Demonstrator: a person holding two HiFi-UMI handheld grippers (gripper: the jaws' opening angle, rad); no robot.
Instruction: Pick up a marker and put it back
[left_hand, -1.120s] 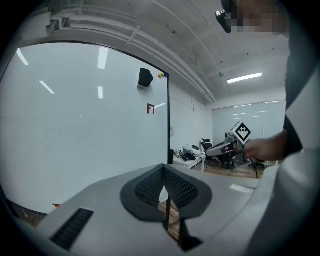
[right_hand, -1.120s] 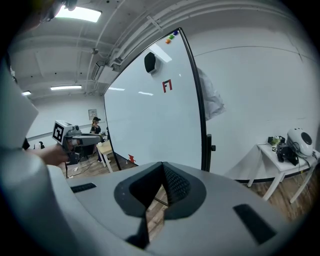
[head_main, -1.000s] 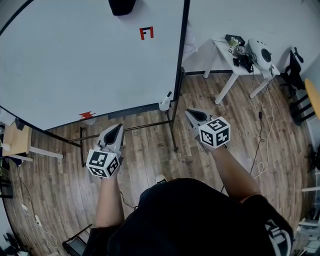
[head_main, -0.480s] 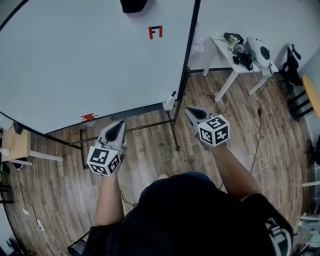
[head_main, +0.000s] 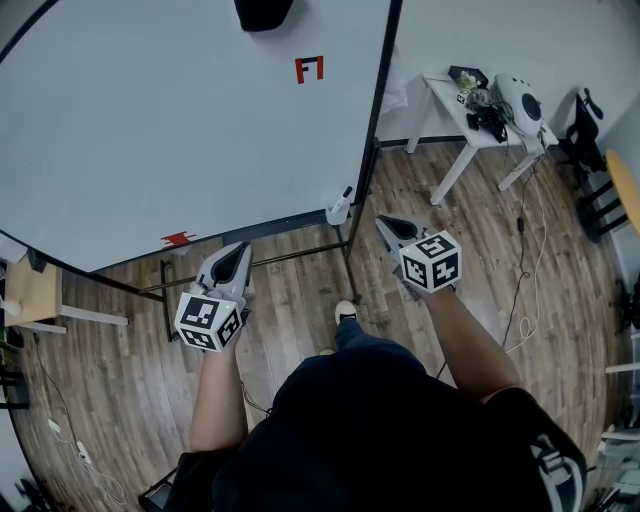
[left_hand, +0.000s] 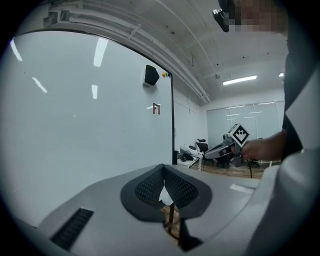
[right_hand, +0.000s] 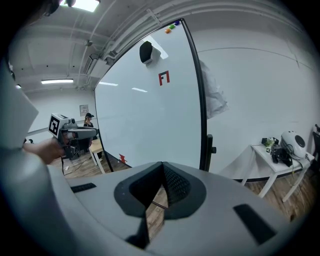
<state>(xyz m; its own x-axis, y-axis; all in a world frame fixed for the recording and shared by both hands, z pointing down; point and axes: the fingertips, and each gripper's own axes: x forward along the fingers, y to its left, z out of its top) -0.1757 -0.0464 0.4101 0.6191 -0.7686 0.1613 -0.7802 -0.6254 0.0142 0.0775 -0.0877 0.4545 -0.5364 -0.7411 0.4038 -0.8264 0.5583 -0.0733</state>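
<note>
A black-capped marker stands in a white holder at the lower right corner of the big whiteboard. My left gripper is shut and holds nothing; it points at the board's bottom edge, left of the holder. My right gripper is also shut and holds nothing, a short way right of the holder. In the left gripper view the jaws meet at their tips and the board fills the view. In the right gripper view the jaws are pressed together and face the board's black frame.
On the board are a black eraser, a red mark and a small red piece. A white table with a helmet-like object stands at the right. A wooden stool is at the left. Cables lie on the floor.
The person's shoe has stepped forward into view between the two arms. Both grippers have stayed shut and drifted slightly across the floor in front of the board.
</note>
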